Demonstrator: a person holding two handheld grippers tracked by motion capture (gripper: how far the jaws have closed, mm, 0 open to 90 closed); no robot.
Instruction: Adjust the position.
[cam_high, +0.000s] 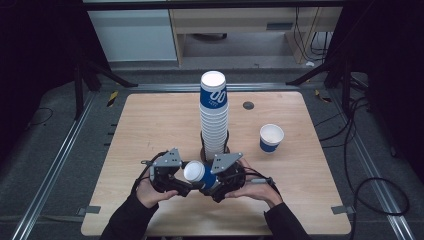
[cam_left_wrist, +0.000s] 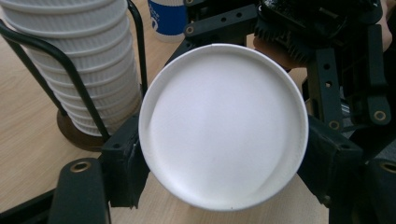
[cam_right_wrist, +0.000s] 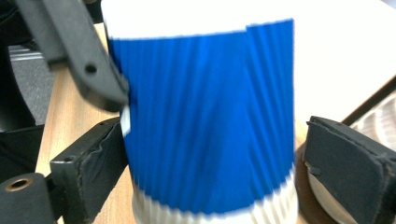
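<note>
Our left claw (cam_left_wrist: 219, 172) pinches the blue paper cup (cam_high: 198, 173) by its white end, pads pressed on both sides. The cup lies on its side between our hands, low over the table (cam_high: 150, 125) just before the cup stack (cam_high: 214, 117), long axis running left to right. Our right claw (cam_right_wrist: 210, 163) stands spread around the blue wall, the right pad clear.

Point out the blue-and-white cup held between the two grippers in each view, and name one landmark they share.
High view: the held cup lies sideways, low centre, before the cup stack.
Left gripper view: its white bottom faces the camera, centre.
Right gripper view: its blue wall stands centre.
Shared landmark: the wooden table.
</note>
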